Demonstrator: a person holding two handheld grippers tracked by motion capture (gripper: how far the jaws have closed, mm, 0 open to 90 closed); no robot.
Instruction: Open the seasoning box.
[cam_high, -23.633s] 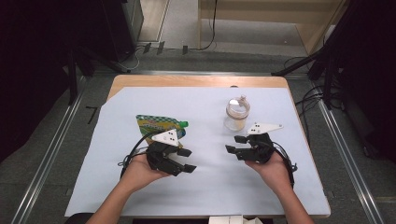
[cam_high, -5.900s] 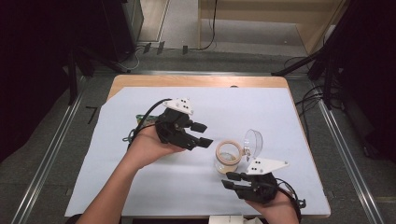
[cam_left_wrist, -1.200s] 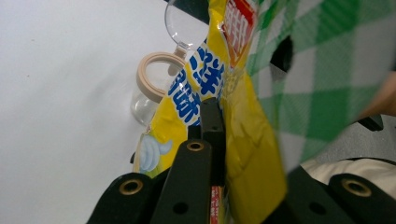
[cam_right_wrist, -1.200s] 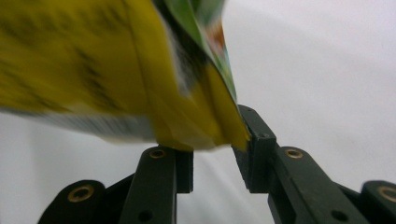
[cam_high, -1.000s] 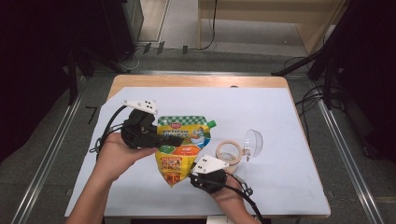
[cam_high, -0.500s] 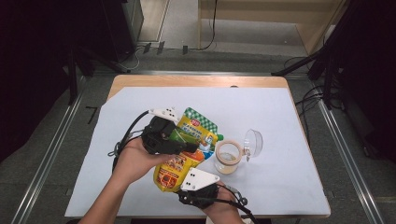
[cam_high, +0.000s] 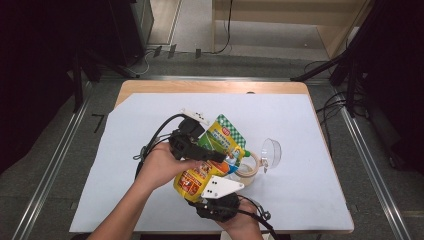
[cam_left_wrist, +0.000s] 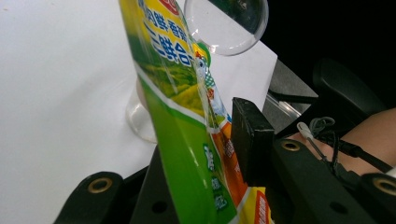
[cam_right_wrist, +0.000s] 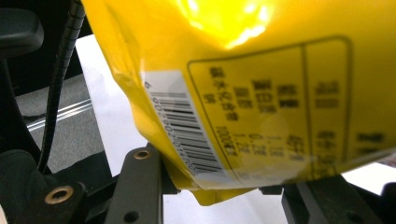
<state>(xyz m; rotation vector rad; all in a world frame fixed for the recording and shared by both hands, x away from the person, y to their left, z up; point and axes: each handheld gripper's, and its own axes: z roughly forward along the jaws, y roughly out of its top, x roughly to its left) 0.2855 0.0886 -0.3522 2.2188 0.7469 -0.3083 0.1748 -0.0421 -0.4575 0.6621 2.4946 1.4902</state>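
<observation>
A yellow and green spouted pouch (cam_high: 225, 137) is held off the table, tilted, with its green-capped end beside the clear jar (cam_high: 248, 167). My left gripper (cam_high: 220, 156) grips the pouch (cam_left_wrist: 173, 93) across its middle; its jaws have just been opening, and one pad (cam_left_wrist: 250, 135) still touches the film. My right gripper (cam_high: 205, 192) holds the pouch's yellow bottom (cam_right_wrist: 261, 93) from the near side; its jaws have also just been opening with the pouch between them. The jar (cam_left_wrist: 135, 121) stands behind the pouch.
The jar's clear lid (cam_high: 271, 151) lies just right of the jar on the white sheet (cam_high: 300, 125) that covers the wooden table. Cables trail from both grippers near the front edge. Dark stands and floor rails flank the table.
The pouch has swung from lying between the grippers to tilted up beside the jar. My left gripper moved right with it; my right gripper shifted slightly left along the front edge.
</observation>
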